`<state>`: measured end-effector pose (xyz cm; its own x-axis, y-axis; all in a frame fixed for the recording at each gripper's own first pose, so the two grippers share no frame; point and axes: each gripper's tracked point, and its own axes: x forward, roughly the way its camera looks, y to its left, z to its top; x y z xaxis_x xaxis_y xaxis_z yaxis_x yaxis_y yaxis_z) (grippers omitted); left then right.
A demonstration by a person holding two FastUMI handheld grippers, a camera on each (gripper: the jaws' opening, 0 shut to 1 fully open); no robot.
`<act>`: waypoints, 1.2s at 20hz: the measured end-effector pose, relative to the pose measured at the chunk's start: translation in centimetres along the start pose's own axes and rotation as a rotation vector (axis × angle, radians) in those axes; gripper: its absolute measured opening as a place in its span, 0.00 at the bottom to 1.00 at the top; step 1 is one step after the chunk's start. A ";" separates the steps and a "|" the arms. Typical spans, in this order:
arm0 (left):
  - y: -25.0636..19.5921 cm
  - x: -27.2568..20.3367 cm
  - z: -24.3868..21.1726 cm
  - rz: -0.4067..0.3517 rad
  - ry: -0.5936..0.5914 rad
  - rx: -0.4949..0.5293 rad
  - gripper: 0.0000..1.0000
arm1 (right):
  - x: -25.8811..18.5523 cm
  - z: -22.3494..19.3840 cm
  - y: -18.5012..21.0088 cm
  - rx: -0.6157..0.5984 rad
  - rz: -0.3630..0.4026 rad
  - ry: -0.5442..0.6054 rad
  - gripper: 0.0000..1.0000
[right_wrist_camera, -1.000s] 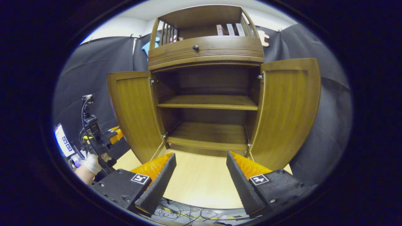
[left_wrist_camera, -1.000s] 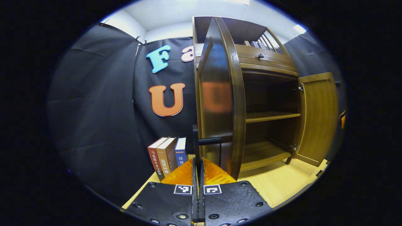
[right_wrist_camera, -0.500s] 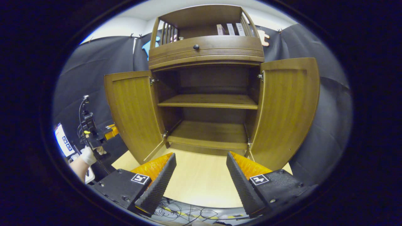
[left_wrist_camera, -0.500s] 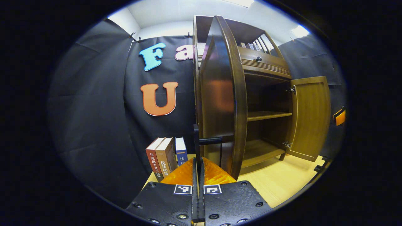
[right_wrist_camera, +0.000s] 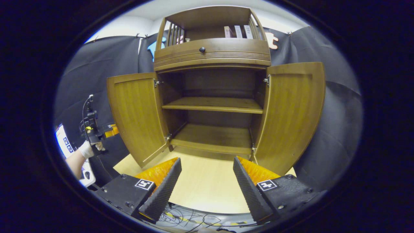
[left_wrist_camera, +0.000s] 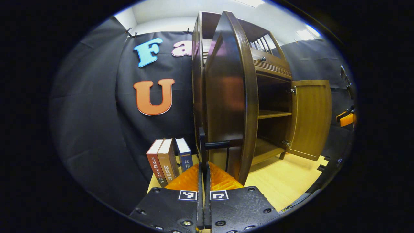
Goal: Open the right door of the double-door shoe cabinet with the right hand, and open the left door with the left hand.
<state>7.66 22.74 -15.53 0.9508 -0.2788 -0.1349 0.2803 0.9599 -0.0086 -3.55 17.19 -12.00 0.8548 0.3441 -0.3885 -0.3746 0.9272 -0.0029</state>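
**Both cabinet doors stood open, left gripper clamped on the left handle**

Since a second earlier, the left door point(right_wrist_camera: 136, 115) had swung a little farther outward, and the left gripper point(right_wrist_camera: 110, 130) with the gloved hand point(right_wrist_camera: 86, 149) holding it had moved up and farther left in the right gripper view.

Seen from the right gripper view, the shoe cabinet point(right_wrist_camera: 212, 55) stood at the far side of the pale wooden floor point(right_wrist_camera: 203, 184), facing the camera. Its left door was hinged wide to the left and its right door point(right_wrist_camera: 289, 113) wide to the right, exposing a middle shelf point(right_wrist_camera: 213, 105) and a bottom shelf point(right_wrist_camera: 213, 137), both bare. A drawer with a dark knob point(right_wrist_camera: 202, 49) ran above the doors.

The right gripper point(right_wrist_camera: 207, 176) hovered near the floor in front of the cabinet, its jaws well apart and holding nothing.

From the left gripper view, the left door point(left_wrist_camera: 231, 97) appeared edge-on, just beyond the left gripper point(left_wrist_camera: 203, 171). That gripper's jaws were together, pinched on the black door handle point(left_wrist_camera: 216, 144). Three books point(left_wrist_camera: 168, 158) stood upright on the floor to the left of the cabinet, against the black cloth.
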 end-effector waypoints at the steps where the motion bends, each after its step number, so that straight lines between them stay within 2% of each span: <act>1: -0.1 -0.1 -0.5 -0.024 0.031 -0.002 0.00 | 0.0 0.1 0.1 -0.004 0.002 0.001 1.00; 2: -0.2 -0.2 -0.8 -0.041 0.051 0.000 0.12 | -0.1 0.0 0.1 -0.008 0.005 0.003 1.00; 3: -0.2 -0.3 -1.0 -0.046 0.072 0.013 0.03 | -0.2 0.0 0.2 -0.012 0.007 0.003 1.00; 6: -0.2 -0.4 -0.7 -0.036 0.071 0.076 0.05 | -0.1 -0.1 0.2 -0.015 0.010 0.007 1.00; 10: 0.4 -1.0 -0.8 -0.028 0.063 0.080 0.13 | -0.1 0.1 0.1 -0.015 0.009 0.008 1.00; 14: 1.9 -2.6 -0.9 0.015 0.065 0.051 0.63 | 0.1 0.1 0.3 -0.022 0.016 0.010 1.00; 18: 3.7 -5.1 -1.6 0.156 0.099 0.042 0.98 | 0.3 0.4 0.2 -0.037 0.017 -0.008 1.00; 21: 2.3 -7.4 0.7 0.223 0.045 -0.014 1.00 | 0.4 1.1 0.2 -0.044 0.013 -0.034 1.00; 24: 0.3 -9.6 4.0 0.284 0.002 0.007 0.97 | 0.7 1.9 0.3 -0.039 0.014 -0.055 1.00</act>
<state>-0.81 25.62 -10.26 0.9911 0.0015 -0.1328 0.0033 0.9993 0.0364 -2.38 17.97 -10.56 0.8673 0.3655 -0.3379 -0.3995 0.9161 -0.0344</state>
